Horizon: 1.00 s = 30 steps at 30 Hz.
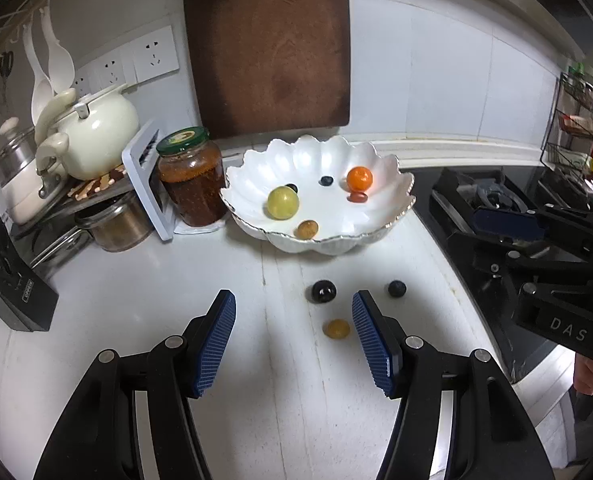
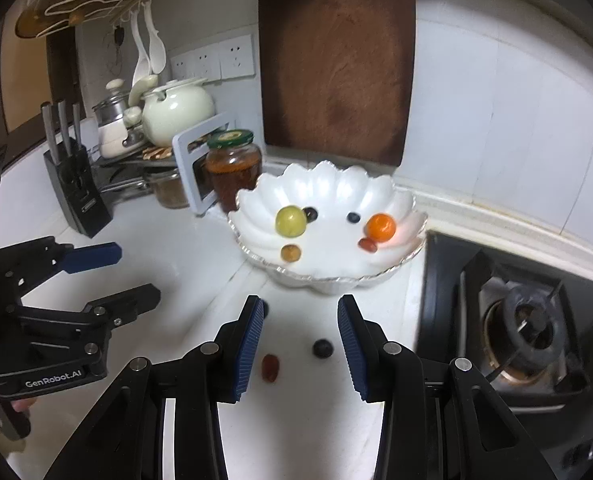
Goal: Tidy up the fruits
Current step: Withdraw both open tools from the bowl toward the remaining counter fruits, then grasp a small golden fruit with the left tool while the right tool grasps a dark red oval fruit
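Note:
A white scalloped bowl (image 1: pixel 328 240) (image 2: pixel 336 280) stands on the white counter. It holds a green fruit (image 1: pixel 283 202), an orange (image 1: pixel 359 178), an amber fruit (image 1: pixel 307 229), a red date (image 1: pixel 357 198) and two small dark berries. On the counter in front lie a dark grape (image 1: pixel 323 291), a blueberry (image 1: pixel 397 289) (image 2: pixel 322 348) and a small amber fruit (image 1: pixel 336 328) (image 2: pixel 269 367). My left gripper (image 1: pixel 294 338) is open and empty above the counter fruits. My right gripper (image 2: pixel 300 344) is open and empty, with the blueberry and the small fruit between its fingers.
A brown cutting board (image 1: pixel 268 44) leans on the wall behind the bowl. A sauce jar (image 1: pixel 192 178), a white frame, a kettle (image 1: pixel 96 136) and a knife block (image 2: pixel 74 188) stand at the left. A gas stove (image 2: pixel 516 320) lies at the right.

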Tool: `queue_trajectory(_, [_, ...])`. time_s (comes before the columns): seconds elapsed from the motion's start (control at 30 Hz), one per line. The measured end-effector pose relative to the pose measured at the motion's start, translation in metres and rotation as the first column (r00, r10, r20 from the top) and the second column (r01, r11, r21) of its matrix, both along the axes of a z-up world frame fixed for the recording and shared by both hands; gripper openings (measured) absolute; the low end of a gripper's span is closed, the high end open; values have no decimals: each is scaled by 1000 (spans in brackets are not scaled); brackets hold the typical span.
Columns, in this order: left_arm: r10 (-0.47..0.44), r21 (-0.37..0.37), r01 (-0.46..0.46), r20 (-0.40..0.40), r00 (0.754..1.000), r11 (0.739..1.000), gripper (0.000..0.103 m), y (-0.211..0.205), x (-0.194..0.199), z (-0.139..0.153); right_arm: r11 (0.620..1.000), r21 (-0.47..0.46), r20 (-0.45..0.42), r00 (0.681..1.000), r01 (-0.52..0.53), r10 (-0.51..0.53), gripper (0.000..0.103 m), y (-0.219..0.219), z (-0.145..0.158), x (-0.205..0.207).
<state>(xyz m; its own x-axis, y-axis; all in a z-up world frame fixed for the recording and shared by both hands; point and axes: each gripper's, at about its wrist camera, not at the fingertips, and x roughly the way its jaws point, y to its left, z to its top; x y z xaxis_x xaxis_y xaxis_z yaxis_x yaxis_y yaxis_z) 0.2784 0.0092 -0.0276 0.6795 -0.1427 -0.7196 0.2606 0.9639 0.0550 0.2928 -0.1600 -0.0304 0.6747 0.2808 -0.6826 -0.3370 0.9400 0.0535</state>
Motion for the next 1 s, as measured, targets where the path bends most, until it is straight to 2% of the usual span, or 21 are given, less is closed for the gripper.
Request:
queue_trajectory(0.47, [-112, 24, 113, -22, 993, 993, 60, -3, -4, -34, 1000, 2, -70, 997, -21, 21, 40, 11, -36, -10])
queue_trajectory(1.0, [-259, 54, 261, -44, 965, 964, 57, -8, 9, -77, 1000, -8, -134, 991, -20, 19, 39, 23, -73, -5])
